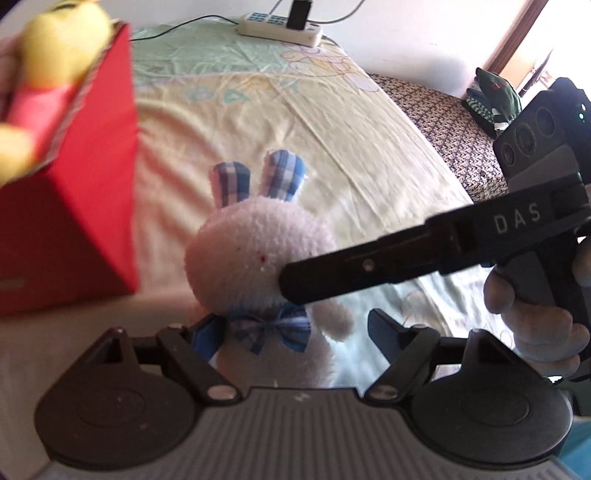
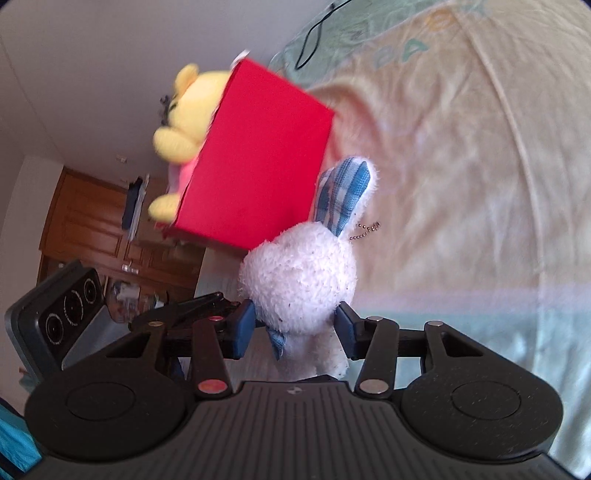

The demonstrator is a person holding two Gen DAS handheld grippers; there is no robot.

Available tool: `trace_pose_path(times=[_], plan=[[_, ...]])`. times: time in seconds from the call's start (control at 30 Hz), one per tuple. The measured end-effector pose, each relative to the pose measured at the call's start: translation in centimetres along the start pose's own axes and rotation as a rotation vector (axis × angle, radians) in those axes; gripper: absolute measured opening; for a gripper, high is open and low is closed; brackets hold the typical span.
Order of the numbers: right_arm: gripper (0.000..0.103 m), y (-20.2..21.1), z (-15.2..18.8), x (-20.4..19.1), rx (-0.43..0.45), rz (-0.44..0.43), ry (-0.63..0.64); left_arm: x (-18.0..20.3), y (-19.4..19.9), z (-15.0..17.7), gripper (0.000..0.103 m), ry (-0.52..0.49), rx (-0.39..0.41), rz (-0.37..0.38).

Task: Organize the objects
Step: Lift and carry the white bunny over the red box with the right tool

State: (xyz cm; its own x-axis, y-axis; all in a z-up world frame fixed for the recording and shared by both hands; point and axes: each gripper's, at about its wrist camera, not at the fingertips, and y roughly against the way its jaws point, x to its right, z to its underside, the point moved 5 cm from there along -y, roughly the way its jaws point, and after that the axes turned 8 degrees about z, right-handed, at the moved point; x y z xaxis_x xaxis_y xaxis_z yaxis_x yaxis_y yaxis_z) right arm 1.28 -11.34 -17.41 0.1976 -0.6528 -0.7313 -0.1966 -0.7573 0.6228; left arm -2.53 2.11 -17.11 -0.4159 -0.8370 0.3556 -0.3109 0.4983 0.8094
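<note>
A white plush bunny (image 1: 258,254) with blue checked ears and a blue bow is held just above the yellow bedsheet (image 1: 258,122). My right gripper (image 2: 295,328) is shut on the bunny (image 2: 299,284) at the neck, both blue pads pressing its fur. In the left wrist view one of its black fingers (image 1: 351,273) crosses the bunny's head from the right. My left gripper (image 1: 293,328) is open around the bunny's lower body, its right pad apart from the fur. A red box (image 1: 74,221) stands to the left with a yellow plush bear (image 1: 62,44) in it.
A white power strip (image 1: 280,27) with cables lies at the head of the bed. A dark patterned blanket (image 1: 443,122) and green clothing (image 1: 491,96) sit at the right. A hand (image 1: 535,325) holds the right gripper. Wooden cabinets (image 2: 92,221) stand beyond the bed.
</note>
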Motion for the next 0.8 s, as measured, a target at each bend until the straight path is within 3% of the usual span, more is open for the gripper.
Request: trace_pose_path(times=[0.6,0.8], plan=[[0.042,-7.0,2.4,-7.1,-0.203,-0.086,0.185,-4.7,6.9,5.2,0.081,0.209,0.09,-0.154],[0.049,-8.8,3.2,-6.5,-0.203,0.005,0.137,-6.8,5.8,6.1,0.08,0.245,0.066,-0.092]])
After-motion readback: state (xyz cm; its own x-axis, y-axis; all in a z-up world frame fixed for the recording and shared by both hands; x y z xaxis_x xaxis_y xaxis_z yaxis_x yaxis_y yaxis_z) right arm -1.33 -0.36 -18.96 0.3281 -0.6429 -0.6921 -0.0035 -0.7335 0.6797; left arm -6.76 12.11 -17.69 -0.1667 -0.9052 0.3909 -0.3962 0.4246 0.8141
